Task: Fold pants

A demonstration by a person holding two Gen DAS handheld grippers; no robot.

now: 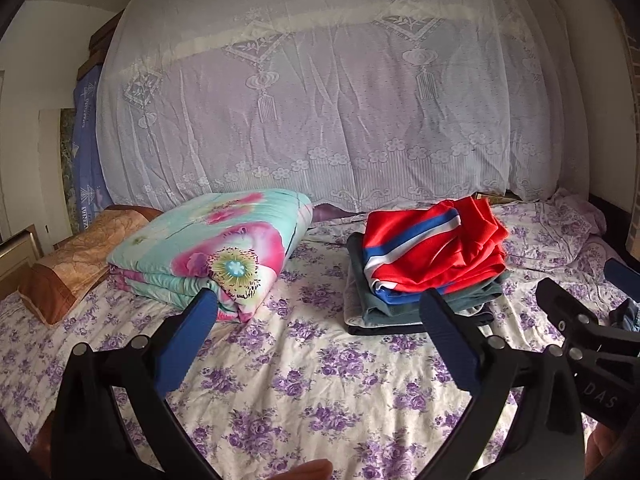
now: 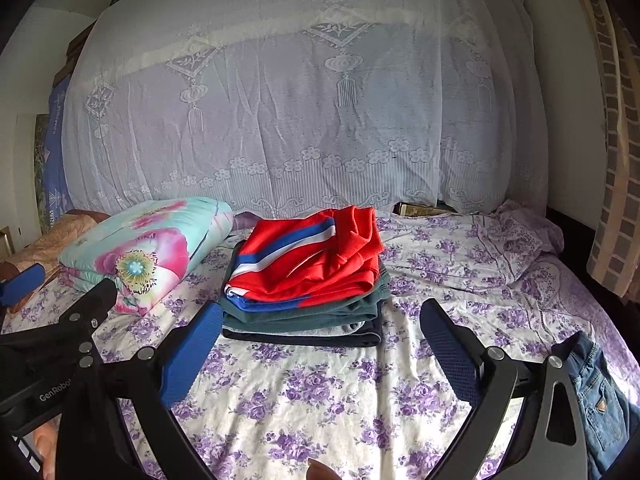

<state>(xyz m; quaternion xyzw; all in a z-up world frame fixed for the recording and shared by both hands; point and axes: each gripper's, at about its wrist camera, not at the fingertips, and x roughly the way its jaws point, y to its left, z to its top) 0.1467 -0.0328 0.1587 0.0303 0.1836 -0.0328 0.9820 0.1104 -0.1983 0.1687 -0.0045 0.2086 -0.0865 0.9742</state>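
Note:
A stack of folded clothes (image 1: 424, 276) (image 2: 308, 292) lies on the bed, topped by red pants (image 1: 436, 248) (image 2: 316, 260) with a blue and white stripe. Blue jeans (image 2: 596, 396) lie unfolded at the right edge of the bed; only a scrap of the jeans (image 1: 626, 316) shows in the left wrist view. My left gripper (image 1: 320, 312) hovers open over the floral sheet, short of the stack. My right gripper (image 2: 320, 328) is open too, just in front of the stack, with nothing between its fingers. Each gripper shows at the edge of the other's view.
A folded floral quilt (image 1: 208, 248) (image 2: 148, 248) and a brown pillow (image 1: 76, 260) lie at the left. The purple-flowered sheet (image 1: 312, 380) (image 2: 328, 400) covers the bed. A lace-covered pile (image 1: 320, 100) rises behind. A curtain (image 2: 616, 160) hangs at the right.

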